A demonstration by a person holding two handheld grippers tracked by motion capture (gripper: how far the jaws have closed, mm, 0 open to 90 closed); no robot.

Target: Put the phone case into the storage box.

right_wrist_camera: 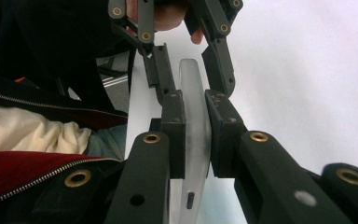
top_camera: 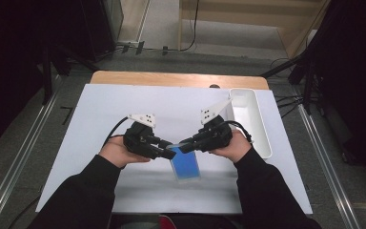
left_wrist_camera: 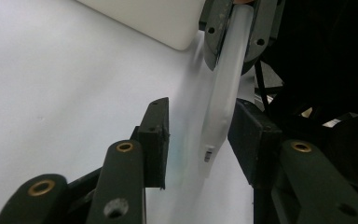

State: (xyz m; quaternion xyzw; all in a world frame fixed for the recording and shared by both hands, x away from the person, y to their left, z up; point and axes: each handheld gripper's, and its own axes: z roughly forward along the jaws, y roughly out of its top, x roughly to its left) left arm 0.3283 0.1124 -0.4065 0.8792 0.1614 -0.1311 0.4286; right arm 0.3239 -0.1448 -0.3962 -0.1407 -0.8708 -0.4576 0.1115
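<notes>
A flat blue case [top_camera: 186, 164] with a frosted clear rim is held on edge just above the white table sheet [top_camera: 114, 105]. My right gripper [top_camera: 183, 145] comes in from the right and is shut on it; its pads clamp the frosted rim [right_wrist_camera: 193, 121] on both sides. My left gripper [top_camera: 171, 152] reaches in from the left. Its jaws straddle the case [left_wrist_camera: 223, 93], with a clear gap at one pad [left_wrist_camera: 154, 135], so they stand open. The left gripper [right_wrist_camera: 196, 86] faces my right gripper [right_wrist_camera: 194, 100] along the case, and my right gripper [left_wrist_camera: 237, 46] grips the case's far end.
A long white tray [top_camera: 262, 129] lies along the right side of the sheet, just behind my right hand. The table's wooden edge [top_camera: 171, 78] runs along the back. A person's dark sleeves enter from the bottom.
</notes>
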